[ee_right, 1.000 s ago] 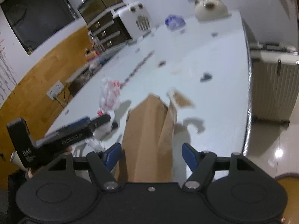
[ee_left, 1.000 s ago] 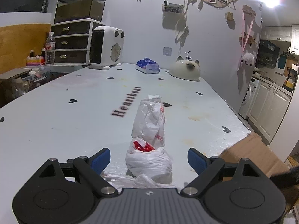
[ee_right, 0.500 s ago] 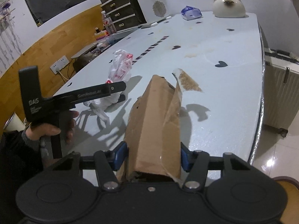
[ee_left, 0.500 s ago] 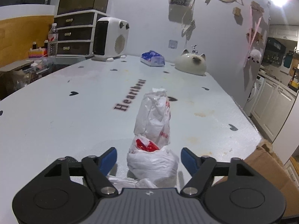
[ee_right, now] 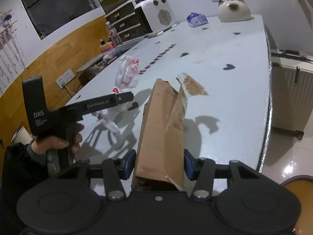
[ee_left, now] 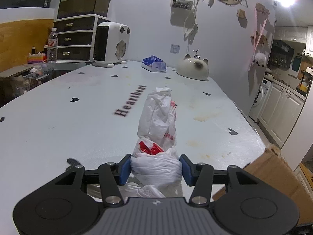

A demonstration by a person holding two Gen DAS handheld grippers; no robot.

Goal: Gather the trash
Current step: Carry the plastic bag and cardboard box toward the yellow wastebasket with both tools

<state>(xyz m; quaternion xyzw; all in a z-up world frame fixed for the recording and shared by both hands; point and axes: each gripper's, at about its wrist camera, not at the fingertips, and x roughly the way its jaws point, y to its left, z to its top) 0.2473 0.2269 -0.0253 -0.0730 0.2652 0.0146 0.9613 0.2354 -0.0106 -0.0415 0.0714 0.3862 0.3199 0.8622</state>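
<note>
Pale blue and dotted with small dark hearts, the table (ee_left: 78, 121) carries the word "Heartbeat" across its middle and a few brownish stains toward its right edge. At its far edge stand a white heater (ee_left: 111, 44), a blue tissue pack (ee_left: 154, 64) and a cat-shaped ceramic piece (ee_left: 192, 69).

Near the front edge lies a crumpled white plastic bag (ee_left: 156, 129) with red print. The left gripper (ee_left: 155, 166) has just been closing its jaws, and the blue pads now sit against both sides of the bag's bunched near end.

Toward the front right corner lies a torn cardboard box (ee_right: 162, 135). The right gripper (ee_right: 159, 163) has likewise been closing around it; the pads appear to press its sides, though the left one is partly hidden. A hand (ee_right: 58, 139) holds the left gripper's handle.
</note>
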